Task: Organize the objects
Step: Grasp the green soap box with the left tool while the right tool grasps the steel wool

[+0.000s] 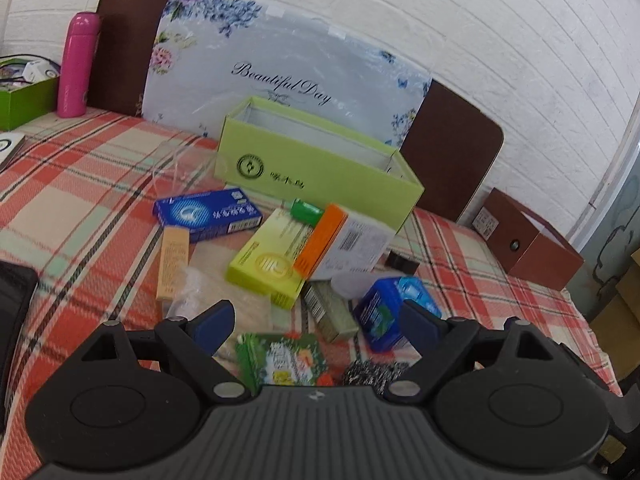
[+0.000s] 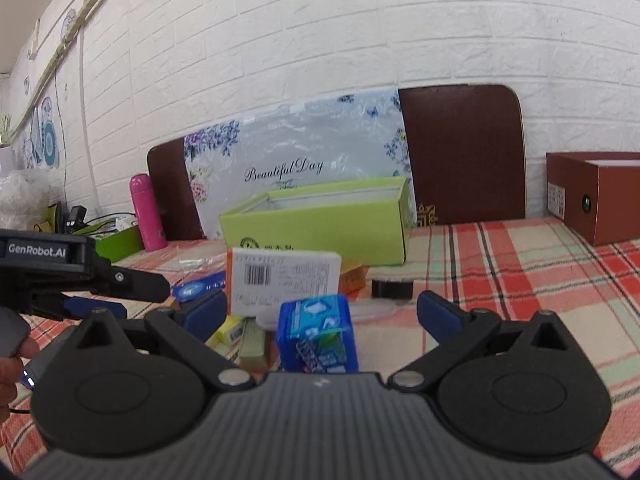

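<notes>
None packed: we see the green box empty, cartons before it, left gripper and right gripper spread

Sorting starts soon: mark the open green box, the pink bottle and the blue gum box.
open green box (image 1: pixel 320 168), left wrist view, front wall.
pink bottle (image 1: pixel 76 68), left wrist view, mid body.
blue gum box (image 2: pixel 316 332), right wrist view, front face.

plaid tablecloth | green open box | blue box | pink bottle
</notes>
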The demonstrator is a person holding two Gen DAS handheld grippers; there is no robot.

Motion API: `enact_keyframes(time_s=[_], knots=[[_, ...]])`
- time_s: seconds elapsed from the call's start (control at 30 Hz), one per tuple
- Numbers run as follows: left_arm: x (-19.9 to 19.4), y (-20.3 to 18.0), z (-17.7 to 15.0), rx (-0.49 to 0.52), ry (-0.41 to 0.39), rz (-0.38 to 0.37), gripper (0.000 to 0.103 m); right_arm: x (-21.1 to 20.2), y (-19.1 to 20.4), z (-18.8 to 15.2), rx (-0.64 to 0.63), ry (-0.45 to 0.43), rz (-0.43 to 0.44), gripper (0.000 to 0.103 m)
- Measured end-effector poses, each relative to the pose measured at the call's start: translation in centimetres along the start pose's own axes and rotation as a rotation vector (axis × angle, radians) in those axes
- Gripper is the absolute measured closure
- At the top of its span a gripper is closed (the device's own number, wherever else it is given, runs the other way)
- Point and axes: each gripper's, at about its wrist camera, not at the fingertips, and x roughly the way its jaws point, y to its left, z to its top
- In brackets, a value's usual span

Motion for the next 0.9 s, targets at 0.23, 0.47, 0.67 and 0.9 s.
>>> enact_keyframes(time_s=[0.23, 0.47, 0.67, 0.9], knots=[[0.2, 1.3, -3.0, -0.025, 0.066, 0.035, 0.011, 0.6, 1.0, -2.5, -0.044, 0.113, -0.026, 0.0], [-0.1, 1.1, -3.3, -0.019, 0.055, 0.037, 0.011, 2.3, 2.0, -3.1, -0.133, 0.23, 0.027, 0.001], [0.1, 0.6, -3.2, -0.007, 0.045, 0.032, 0.014, 3.6, 2.7, -3.4, -0.149, 0.293, 0.102, 0.047], [2.0, -1.2, -3.0, 0.067, 0.048, 0.075, 0.021, 2.2, 1.1, -3.3, -0.079, 0.284, -0.028, 0.063]])
